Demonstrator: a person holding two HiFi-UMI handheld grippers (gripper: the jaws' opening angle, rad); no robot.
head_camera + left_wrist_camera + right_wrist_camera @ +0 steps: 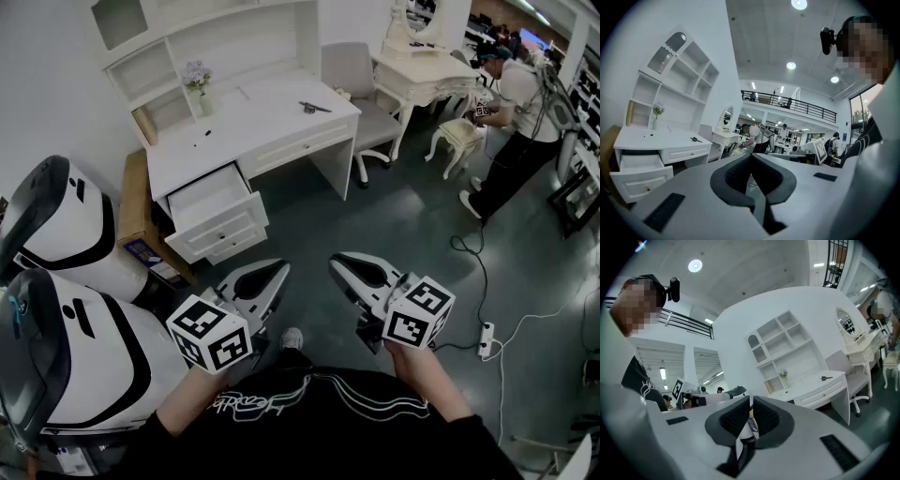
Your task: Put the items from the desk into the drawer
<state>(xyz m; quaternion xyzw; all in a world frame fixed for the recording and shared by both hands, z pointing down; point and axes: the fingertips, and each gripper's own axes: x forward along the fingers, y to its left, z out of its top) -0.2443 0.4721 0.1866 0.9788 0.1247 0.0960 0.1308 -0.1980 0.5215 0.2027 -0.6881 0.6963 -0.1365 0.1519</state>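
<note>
A white desk (262, 122) with a hutch stands across the floor from me, and its upper left drawer (208, 195) is pulled open. On the desktop lie a dark tool (314, 107) near the right end and a small dark item (207, 133). A vase of flowers (197, 82) stands at the back. My left gripper (281, 269) and right gripper (337, 262) are held close to my body, far from the desk. Both are shut with nothing in them. The left gripper view shows the desk (661, 140) and the open drawer (640, 164). The right gripper view shows the desk (820, 383).
Two large white robot shells (66, 234) stand at my left, beside a cardboard box (136, 202). Right of the desk are an office chair (352, 75), a vanity table (422, 70) and a stool (459, 136). A person (525, 103) bends there. A power strip (486, 339) and cable lie on the floor.
</note>
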